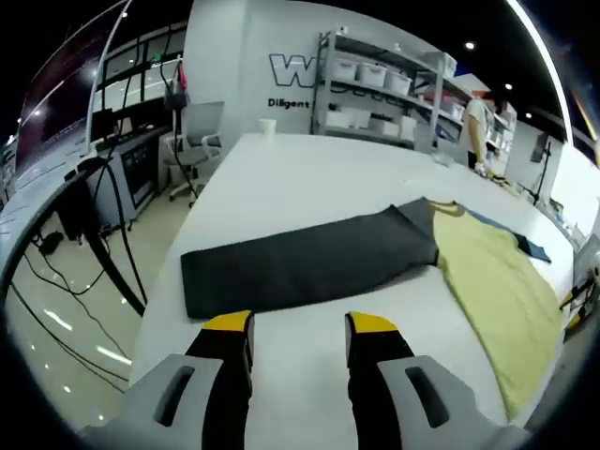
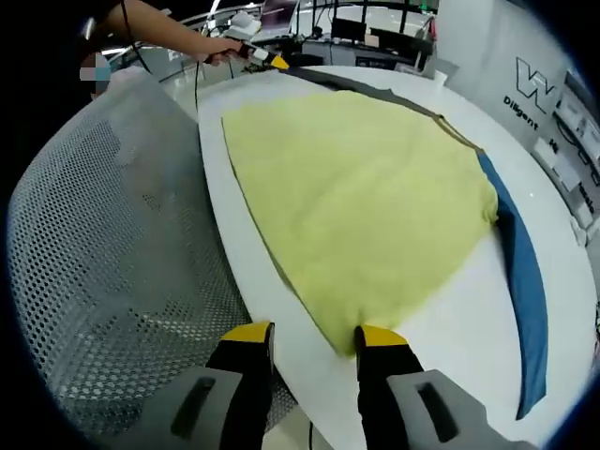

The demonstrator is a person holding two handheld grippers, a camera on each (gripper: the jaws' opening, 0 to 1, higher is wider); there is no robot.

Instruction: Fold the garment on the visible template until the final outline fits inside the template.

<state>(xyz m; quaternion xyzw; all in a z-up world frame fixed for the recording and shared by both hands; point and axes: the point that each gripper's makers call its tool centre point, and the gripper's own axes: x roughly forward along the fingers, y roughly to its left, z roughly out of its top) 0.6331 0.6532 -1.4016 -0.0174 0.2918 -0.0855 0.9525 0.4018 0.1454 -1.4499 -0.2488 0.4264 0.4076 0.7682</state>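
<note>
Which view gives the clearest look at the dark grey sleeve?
The left gripper view: the dark grey sleeve lies flat across the white table, seen whole. In the right gripper view it is a thin dark strip beyond the yellow garment.

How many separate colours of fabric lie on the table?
3, more may be hidden: a dark grey sleeve stretched toward the left tool, a yellow panel ahead of the right tool, and a blue strip beyond it.

In the left gripper view the yellow garment runs out of frame at the right edge, and it covers most of the blue cloth at its far side. In the right gripper view the wall lettering is cut off, and the blue cloth's near end leaves the picture.
</note>
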